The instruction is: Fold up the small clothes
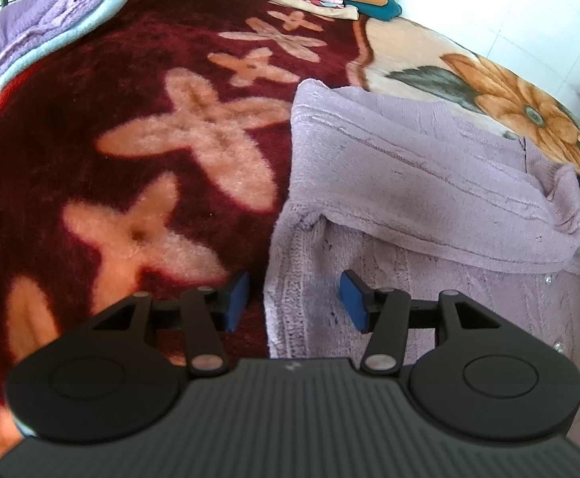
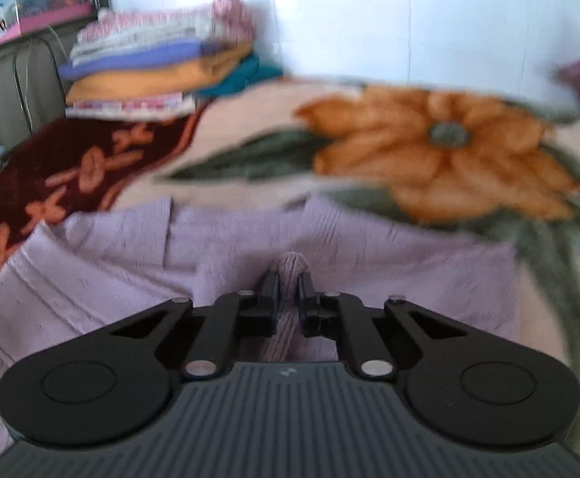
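A: What is the piece of clothing, and where is it?

B: It is a small lilac knitted cardigan (image 1: 429, 207). It lies on a bed, on a plush blanket (image 1: 130, 159) that is dark red with pink cross-shaped flowers on one part and cream with a big orange flower (image 2: 441, 151) on the other. The cardigan lies across the border of the two parts.

A: How does the cardigan look?

B: The knit is ribbed, with a thicker band along the edge. One part is folded across the body, and small shiny buttons show near the right edge in the left wrist view. The cloth is a little wrinkled.

A: And the tongs?

B: The left tongs (image 1: 294, 298) stand apart over the left edge of the cardigan; the blue pads (image 1: 237, 296) press on nothing. The right tongs (image 2: 289, 292) are clamped together on a bunched fold of the cardigan, which stands up between them. That view is blurred.

A: Anything else on the bed?

B: A stack of folded clothes (image 2: 158, 67) at the far end by the wall, and a purple towel (image 1: 43, 20) at the far left.
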